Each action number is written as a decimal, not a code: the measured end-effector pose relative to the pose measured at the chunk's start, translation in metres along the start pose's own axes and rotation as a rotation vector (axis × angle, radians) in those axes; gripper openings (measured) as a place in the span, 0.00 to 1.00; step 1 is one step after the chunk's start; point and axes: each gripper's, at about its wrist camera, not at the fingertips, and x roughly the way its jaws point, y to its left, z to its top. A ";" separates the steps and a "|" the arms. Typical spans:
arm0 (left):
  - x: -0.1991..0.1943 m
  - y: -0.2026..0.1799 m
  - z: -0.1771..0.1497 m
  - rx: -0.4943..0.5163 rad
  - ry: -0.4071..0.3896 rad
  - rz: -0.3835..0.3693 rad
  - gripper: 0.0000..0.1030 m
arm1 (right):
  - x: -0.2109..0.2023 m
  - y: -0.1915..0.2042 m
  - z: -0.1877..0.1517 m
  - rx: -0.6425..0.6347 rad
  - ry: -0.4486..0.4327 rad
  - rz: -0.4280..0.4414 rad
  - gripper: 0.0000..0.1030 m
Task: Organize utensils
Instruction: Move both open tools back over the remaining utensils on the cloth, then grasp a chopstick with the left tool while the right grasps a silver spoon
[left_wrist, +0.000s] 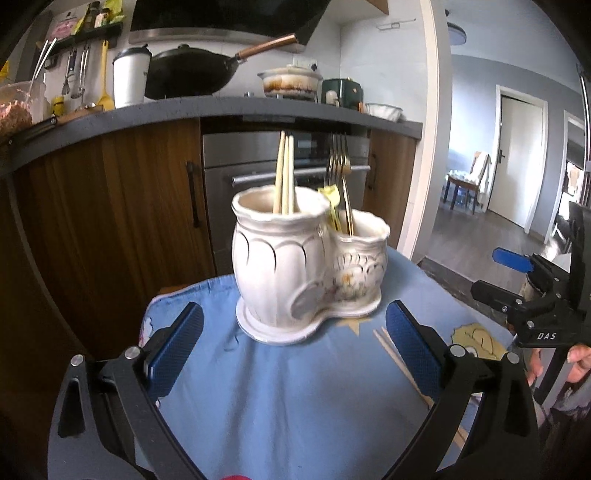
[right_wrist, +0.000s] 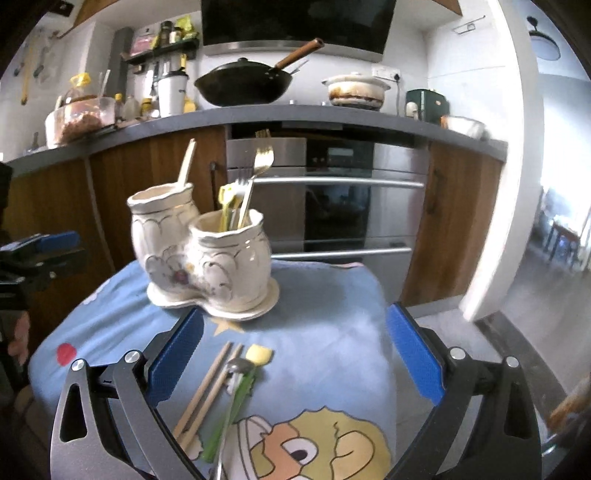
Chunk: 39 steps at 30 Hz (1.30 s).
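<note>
A white ceramic two-pot utensil holder (left_wrist: 295, 273) (right_wrist: 207, 266) stands on a blue cartoon cloth (left_wrist: 288, 387) (right_wrist: 325, 332). The larger pot holds wooden chopsticks (left_wrist: 284, 173) (right_wrist: 186, 162). The smaller pot holds forks (left_wrist: 341, 162) (right_wrist: 260, 162) and a yellow utensil (left_wrist: 330, 199) (right_wrist: 225, 203). A loose chopstick pair (right_wrist: 207, 391) (left_wrist: 399, 365), a green-handled utensil (right_wrist: 236, 398) and a yellow piece (right_wrist: 258, 354) lie on the cloth. My left gripper (left_wrist: 295, 343) is open and empty in front of the holder. My right gripper (right_wrist: 295, 354) is open above the loose utensils; it also shows at the right of the left wrist view (left_wrist: 517, 273).
Behind the table are wooden cabinets (left_wrist: 110, 221), a steel oven (right_wrist: 332, 206) and a grey counter (right_wrist: 295, 110) with a wok (right_wrist: 243, 83), a pot and jars. A doorway (left_wrist: 517, 158) opens at the right.
</note>
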 end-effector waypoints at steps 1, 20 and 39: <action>0.001 -0.001 -0.002 0.001 0.006 -0.003 0.95 | 0.001 0.002 -0.003 -0.020 0.011 0.001 0.95; 0.032 -0.020 -0.044 0.035 0.177 -0.053 0.95 | 0.039 0.014 -0.039 -0.044 0.337 0.081 0.88; 0.036 -0.020 -0.048 0.023 0.190 -0.078 0.95 | 0.077 0.044 -0.034 -0.060 0.407 0.112 0.13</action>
